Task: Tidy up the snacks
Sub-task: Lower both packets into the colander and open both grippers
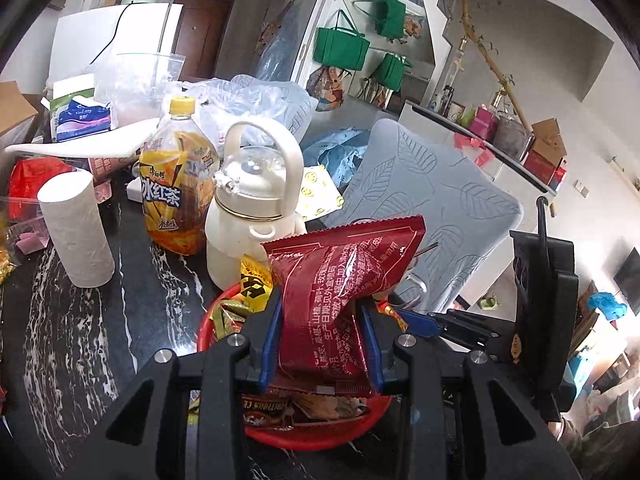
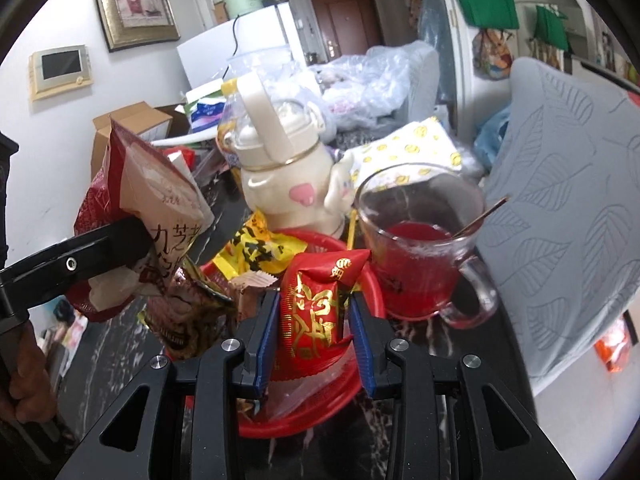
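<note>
A red plastic basket (image 1: 205, 330) of mixed snack packets sits on the black marble table (image 1: 100, 340). My left gripper (image 1: 320, 304) is shut on a dark red snack packet (image 1: 332, 280) with white print, held upright over the basket. In the right wrist view the same packet (image 2: 160, 196) shows its red and white front at the left, above the basket (image 2: 370, 280). My right gripper (image 2: 314, 300) is shut on a small red packet with gold characters (image 2: 316, 304), just above the basket's middle. A person's hand (image 2: 24, 384) holds the left tool.
Behind the basket stand a cream flask with a loop handle (image 1: 256, 208), an iced tea bottle (image 1: 176, 196) and a paper roll (image 1: 76, 232). A glass mug of red liquid (image 2: 420, 248) touches the basket's right side. A grey leaf-patterned chair back (image 1: 432, 200) rises at the right.
</note>
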{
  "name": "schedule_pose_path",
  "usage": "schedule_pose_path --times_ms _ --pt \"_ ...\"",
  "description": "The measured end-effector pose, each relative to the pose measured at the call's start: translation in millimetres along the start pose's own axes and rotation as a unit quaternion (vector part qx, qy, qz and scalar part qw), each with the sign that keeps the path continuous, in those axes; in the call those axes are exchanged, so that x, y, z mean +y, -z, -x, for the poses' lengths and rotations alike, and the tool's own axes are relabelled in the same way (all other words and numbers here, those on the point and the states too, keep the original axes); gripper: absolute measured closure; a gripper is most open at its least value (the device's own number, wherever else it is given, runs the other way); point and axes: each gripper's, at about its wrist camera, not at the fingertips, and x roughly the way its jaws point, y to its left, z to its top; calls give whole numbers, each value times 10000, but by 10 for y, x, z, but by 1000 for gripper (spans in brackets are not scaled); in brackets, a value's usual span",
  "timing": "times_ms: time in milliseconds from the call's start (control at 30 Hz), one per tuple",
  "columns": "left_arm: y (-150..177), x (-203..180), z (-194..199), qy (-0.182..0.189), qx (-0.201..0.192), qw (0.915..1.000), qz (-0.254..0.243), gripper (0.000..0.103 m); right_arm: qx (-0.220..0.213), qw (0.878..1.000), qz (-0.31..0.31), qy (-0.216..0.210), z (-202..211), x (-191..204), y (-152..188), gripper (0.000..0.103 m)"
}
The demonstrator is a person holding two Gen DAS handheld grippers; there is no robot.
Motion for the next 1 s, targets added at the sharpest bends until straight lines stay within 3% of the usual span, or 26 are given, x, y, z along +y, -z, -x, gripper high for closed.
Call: schedule_pose_path --times_ms 167,300,567,633,700,767,1000 --pt "-36 -1 -105 -102 70 9999 -86 69 131 9998 -157 -28 -39 -73 14 60" --pt "-40 -20 -179 -143 174 9996 -144 69 41 9998 -181 4 32 -101 24 43" --pt "-26 -133 -266 -246 343 9979 -500 69 -55 9996 -276 46 130 -128 53 43" --pt "-15 -158 -303 -279 440 9971 -557 58 -98 9996 -280 45 165 -133 54 43" --pt "-5 -162 -353 -182 581 9968 -512 40 -123 9995 -272 70 188 -130 52 43" --pt "-2 -154 -362 -105 582 9973 -429 33 -129 9995 -277 90 207 -132 54 43" --pt "-6 -134 -345 -170 551 9978 -318 32 -147 9994 -306 104 243 -135 60 43"
